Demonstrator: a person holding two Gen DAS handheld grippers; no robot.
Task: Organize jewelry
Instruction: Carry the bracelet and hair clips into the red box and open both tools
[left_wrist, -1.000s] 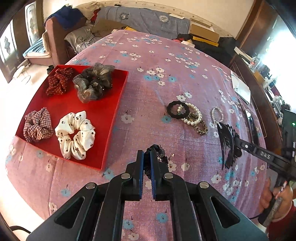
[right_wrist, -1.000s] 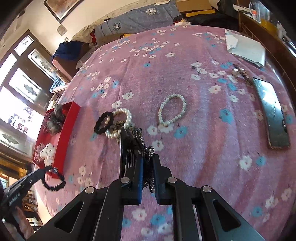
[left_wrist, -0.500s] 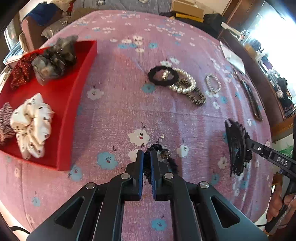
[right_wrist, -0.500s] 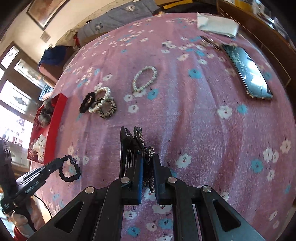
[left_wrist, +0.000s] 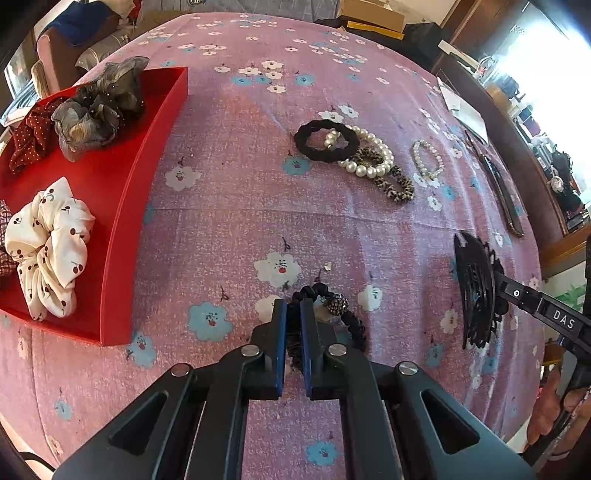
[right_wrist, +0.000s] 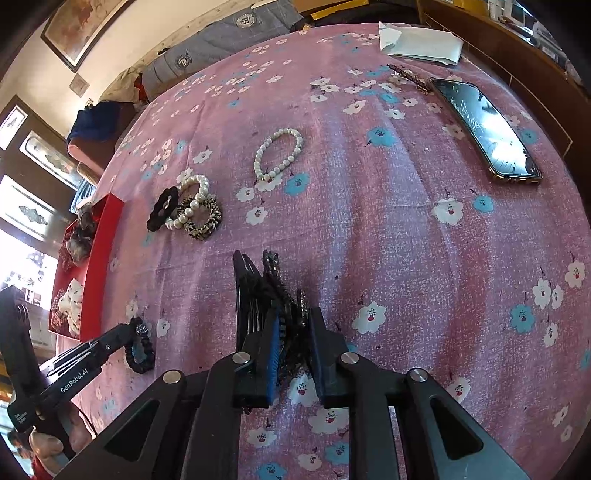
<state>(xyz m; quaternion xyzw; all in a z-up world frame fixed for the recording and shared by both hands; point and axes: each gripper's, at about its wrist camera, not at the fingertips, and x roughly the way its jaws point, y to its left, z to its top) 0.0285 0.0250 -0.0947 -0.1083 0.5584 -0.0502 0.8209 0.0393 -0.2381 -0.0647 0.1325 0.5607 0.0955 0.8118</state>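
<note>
Item one: your left gripper (left_wrist: 291, 314) is clamped on the black beaded hair tie (left_wrist: 334, 314), which hangs low over the pink floral cloth (left_wrist: 258, 184). Item two: your right gripper (right_wrist: 293, 332), jaws just eased wider, carries the black comb clip (right_wrist: 258, 288) loosely between them. Lower each piece until it rests flat before letting go, well apart from the pearl bracelets (left_wrist: 369, 155) and red tray (left_wrist: 122, 221).
</note>
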